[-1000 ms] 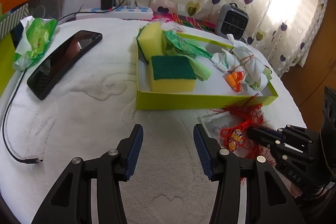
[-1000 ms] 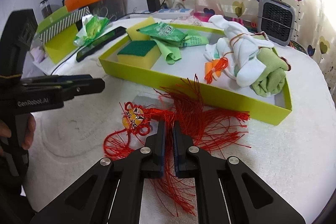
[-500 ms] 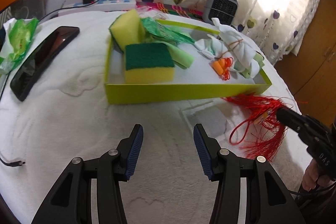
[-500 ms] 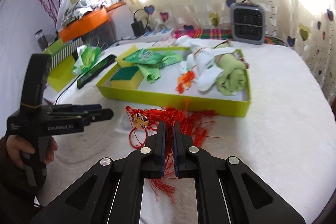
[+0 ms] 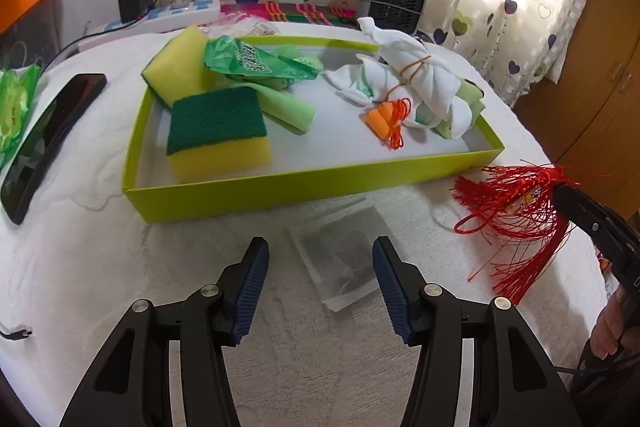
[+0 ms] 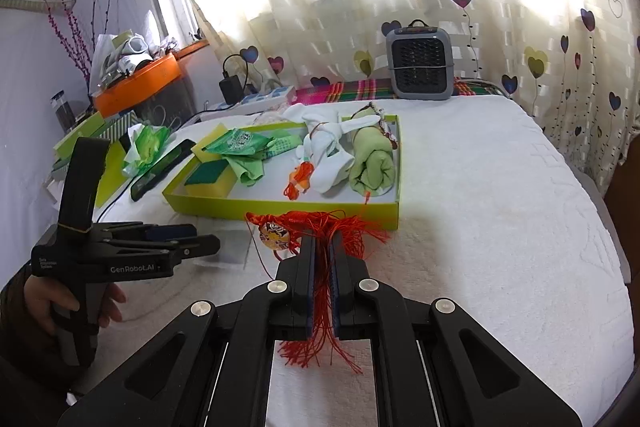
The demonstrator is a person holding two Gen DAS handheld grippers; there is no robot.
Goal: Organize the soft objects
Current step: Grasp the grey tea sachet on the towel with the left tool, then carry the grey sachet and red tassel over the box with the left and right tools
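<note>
Right gripper (image 6: 320, 247) clenched on red thread tassel ornament (image 6: 320, 223), just short of lime-green cardboard tray (image 6: 280, 205). Left gripper (image 5: 316, 267) opening, empty. Risk: trailing threads snag tray's near wall.

Red tassel (image 6: 320, 227) lifted off the bed by right gripper (image 6: 321, 247), clear bag (image 5: 340, 259) uncovered beneath, left gripper (image 5: 316, 267) shifted over it, jaws opening, nothing between them.
</note>
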